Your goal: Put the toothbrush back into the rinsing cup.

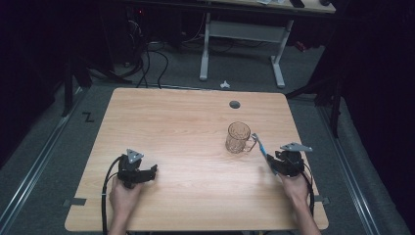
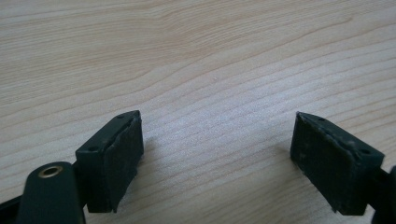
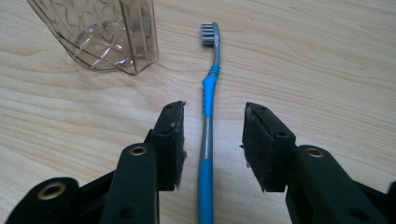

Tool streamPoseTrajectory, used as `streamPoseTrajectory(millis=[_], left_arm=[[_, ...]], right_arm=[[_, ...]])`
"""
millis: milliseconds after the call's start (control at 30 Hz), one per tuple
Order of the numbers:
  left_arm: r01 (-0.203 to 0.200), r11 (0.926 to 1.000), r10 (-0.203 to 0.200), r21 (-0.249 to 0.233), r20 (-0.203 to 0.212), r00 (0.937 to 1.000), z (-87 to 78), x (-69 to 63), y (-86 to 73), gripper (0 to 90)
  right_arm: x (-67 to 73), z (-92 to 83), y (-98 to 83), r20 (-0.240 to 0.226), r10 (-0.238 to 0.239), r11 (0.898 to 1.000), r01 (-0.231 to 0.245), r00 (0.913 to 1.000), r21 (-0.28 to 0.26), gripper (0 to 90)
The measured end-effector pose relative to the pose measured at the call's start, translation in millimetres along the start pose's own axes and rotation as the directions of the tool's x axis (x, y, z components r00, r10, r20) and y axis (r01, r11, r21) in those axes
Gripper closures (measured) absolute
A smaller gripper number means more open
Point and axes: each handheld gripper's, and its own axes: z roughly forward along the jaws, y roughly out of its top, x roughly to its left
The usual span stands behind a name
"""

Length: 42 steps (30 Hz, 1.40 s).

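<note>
Pale wood-grain table [image 1: 186, 127], left gripper [image 1: 147, 174] low over bare wood with matte black jaws wide apart and empty, ribbed clear glass mug [image 1: 238, 137], slim blue-and-grey toothbrush [image 3: 208, 119] flat beside it, lying untouched between the half-open jaws of the right gripper [image 3: 212, 140]

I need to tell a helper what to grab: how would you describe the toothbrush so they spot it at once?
On the wooden table, look to the right side, beside the clear glass mug. The toothbrush lies flat between the right gripper's jaws: slim, blue and grey, the only coloured thing there.
</note>
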Motion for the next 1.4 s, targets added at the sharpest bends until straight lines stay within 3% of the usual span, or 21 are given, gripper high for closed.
streamPoseTrajectory(millis=[167,367,933,1400], left_arm=[[0.000,1.0000,0.000,0.000,0.000,1.0000,0.0,0.0,0.0,17.8],[0.000,1.0000,0.000,0.000,0.000,1.0000,0.0,0.0,0.0,17.8],[0.000,1.0000,0.000,0.000,0.001,1.0000,0.0,0.0,0.0,17.8],[0.000,1.0000,0.000,0.000,0.000,1.0000,0.0,0.0,0.0,17.8]], right_arm=[[-2.7,4.1,5.5,-0.004,0.002,1.000,-0.002,1.0000,0.009,59.5],[-7.6,10.5,10.2,-0.008,0.020,0.998,-0.020,0.9998,0.058,60.2],[-9.7,22.0,29.9,0.000,-0.001,0.992,0.000,1.0000,0.126,60.8],[-7.4,28.5,52.4,0.009,-0.044,0.985,0.042,0.9990,0.169,60.2]])
